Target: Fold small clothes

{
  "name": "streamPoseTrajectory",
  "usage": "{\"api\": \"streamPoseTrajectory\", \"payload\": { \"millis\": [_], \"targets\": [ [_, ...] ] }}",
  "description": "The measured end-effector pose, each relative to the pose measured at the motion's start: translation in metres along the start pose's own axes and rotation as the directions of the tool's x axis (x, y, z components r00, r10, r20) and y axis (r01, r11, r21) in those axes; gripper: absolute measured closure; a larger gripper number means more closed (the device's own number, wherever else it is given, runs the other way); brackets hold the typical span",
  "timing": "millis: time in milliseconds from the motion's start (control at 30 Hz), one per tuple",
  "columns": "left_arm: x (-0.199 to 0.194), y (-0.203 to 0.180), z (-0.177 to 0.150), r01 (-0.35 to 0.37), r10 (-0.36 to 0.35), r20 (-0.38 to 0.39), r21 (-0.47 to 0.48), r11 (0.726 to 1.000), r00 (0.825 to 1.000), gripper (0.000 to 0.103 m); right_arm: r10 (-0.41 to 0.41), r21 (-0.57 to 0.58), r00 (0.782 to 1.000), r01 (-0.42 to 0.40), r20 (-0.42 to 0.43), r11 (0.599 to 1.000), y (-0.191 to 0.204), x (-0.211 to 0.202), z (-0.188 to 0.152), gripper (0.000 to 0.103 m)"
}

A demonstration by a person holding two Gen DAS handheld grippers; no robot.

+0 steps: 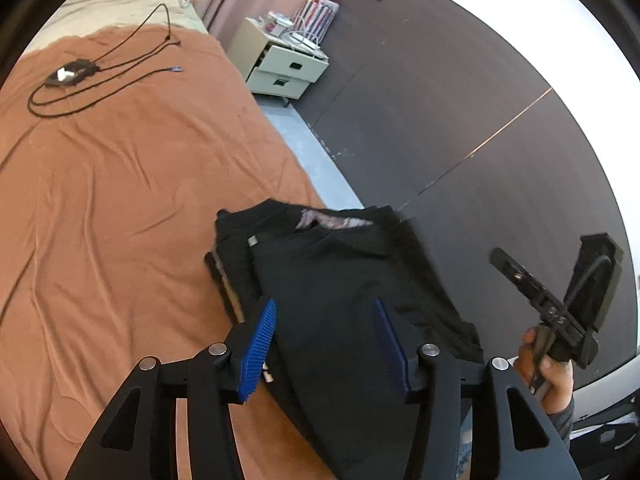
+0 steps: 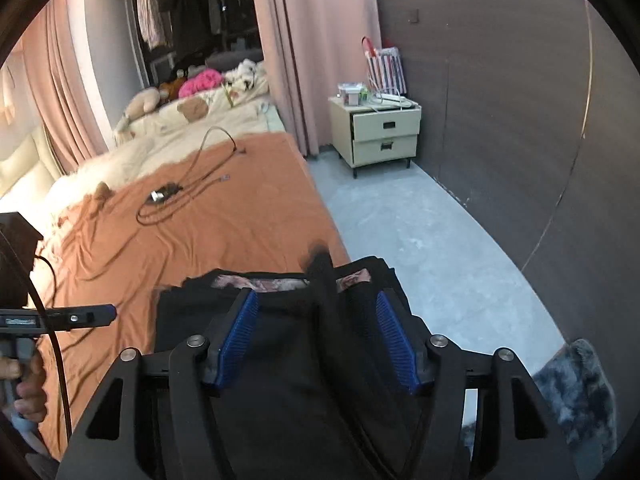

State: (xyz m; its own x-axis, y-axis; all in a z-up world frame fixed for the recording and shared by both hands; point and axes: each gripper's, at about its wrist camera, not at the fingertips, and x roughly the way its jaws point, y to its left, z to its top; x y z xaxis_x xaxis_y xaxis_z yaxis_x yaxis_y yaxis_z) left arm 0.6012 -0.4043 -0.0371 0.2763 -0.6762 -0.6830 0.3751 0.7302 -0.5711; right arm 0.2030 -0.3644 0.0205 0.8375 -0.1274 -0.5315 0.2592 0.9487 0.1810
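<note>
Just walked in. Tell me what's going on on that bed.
A person is folding a black garment at the edge of a bed with an orange cover, using a handheld gripper in each hand. Both the left gripper and the right gripper are open above the garment, gripping nothing. The garment lies folded and flat. A black cable lies farther up the bed.

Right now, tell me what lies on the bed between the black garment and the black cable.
Only bare orange bedsheet lies between the black garment and the black cable; both wrist views show that.
</note>
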Motion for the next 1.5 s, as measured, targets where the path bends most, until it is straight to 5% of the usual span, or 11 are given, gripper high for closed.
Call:
{"api": "streamPoseTrajectory", "payload": {
  "millis": [300,500,933,1100,1267,1500],
  "targets": [
    [0.008,0.016,-0.024,0.0,-0.001,-0.039,-0.029,1.0,0.999,0.05,0.015,0.078,0.999,-0.013,-0.032,0.997,-0.047,-0.032,-0.035,0.043],
    [-0.002,0.017,-0.037,-0.005,0.004,-0.04,-0.026,1.0,0.999,0.049,0.031,0.086,0.998,-0.026,-0.063,0.996,-0.041,-0.025,-0.025,0.043],
    [-0.081,-0.003,-0.059,-0.042,0.04,0.06,0.022,0.999,0.997,0.014,0.004,0.006,0.997,-0.003,-0.075,1.0,0.0,-0.067,-0.013,0.043],
    [-0.126,-0.016,-0.07,-0.061,0.051,0.138,0.069,0.996,0.989,0.0,-0.016,-0.004,1.0,0.016,-0.023,1.0,0.018,-0.098,-0.007,0.017],
    [-0.157,-0.019,-0.085,-0.072,0.056,0.165,0.092,0.993,0.985,0.0,-0.029,-0.026,0.999,0.028,-0.025,0.999,0.035,-0.116,-0.011,0.001],
    [-0.203,-0.018,-0.112,-0.105,0.079,0.237,0.099,0.989,0.968,0.0,-0.027,-0.056,1.0,0.026,-0.012,0.998,0.067,-0.134,-0.027,0.0]
  ]
}}
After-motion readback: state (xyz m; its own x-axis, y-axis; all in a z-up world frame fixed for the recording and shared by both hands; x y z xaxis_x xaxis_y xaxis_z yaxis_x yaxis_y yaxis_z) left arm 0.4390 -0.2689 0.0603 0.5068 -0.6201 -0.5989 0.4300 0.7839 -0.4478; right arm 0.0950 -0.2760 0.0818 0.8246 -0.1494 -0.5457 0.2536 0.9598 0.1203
